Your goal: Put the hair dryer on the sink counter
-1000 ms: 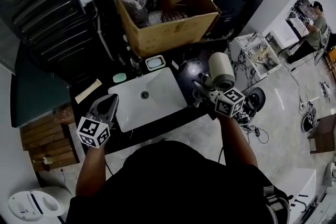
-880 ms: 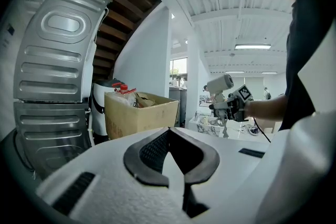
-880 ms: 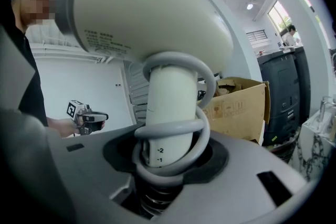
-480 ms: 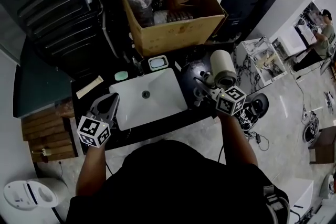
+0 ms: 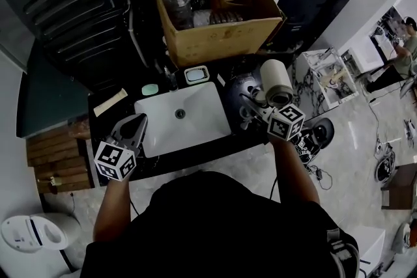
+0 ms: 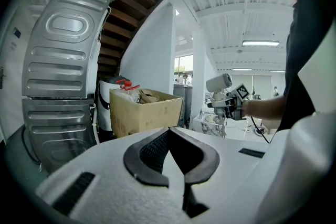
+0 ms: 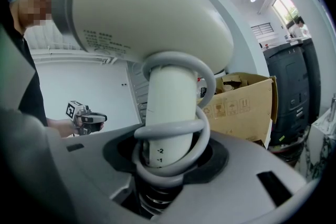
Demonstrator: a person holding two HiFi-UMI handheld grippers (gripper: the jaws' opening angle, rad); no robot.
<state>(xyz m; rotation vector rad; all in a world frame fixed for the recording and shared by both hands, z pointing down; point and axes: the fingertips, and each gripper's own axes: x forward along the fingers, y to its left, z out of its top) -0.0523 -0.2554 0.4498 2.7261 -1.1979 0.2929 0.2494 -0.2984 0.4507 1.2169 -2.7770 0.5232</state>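
Hair dryer (image 5: 275, 83) is hanging in the air at 3 o'clock of the white sink (image 5: 195, 120), over the right end of the black desk (image 5: 189, 154) and not touching it. The right claw (image 5: 260, 111) is clenching its handle, with the grey cord coiled round that handle. The barrel's long axis is running roughly 12 to 6 in the head view, its open end facing 6 towards the person, and the handle is dropping towards 7. The left claw (image 6: 169, 131) is hovering at 9 o'clock of the sink, pressed closed on nothing. Judging by this, the carry is ending. Next comes lowering onto bare desk beside the basin, then releasing.
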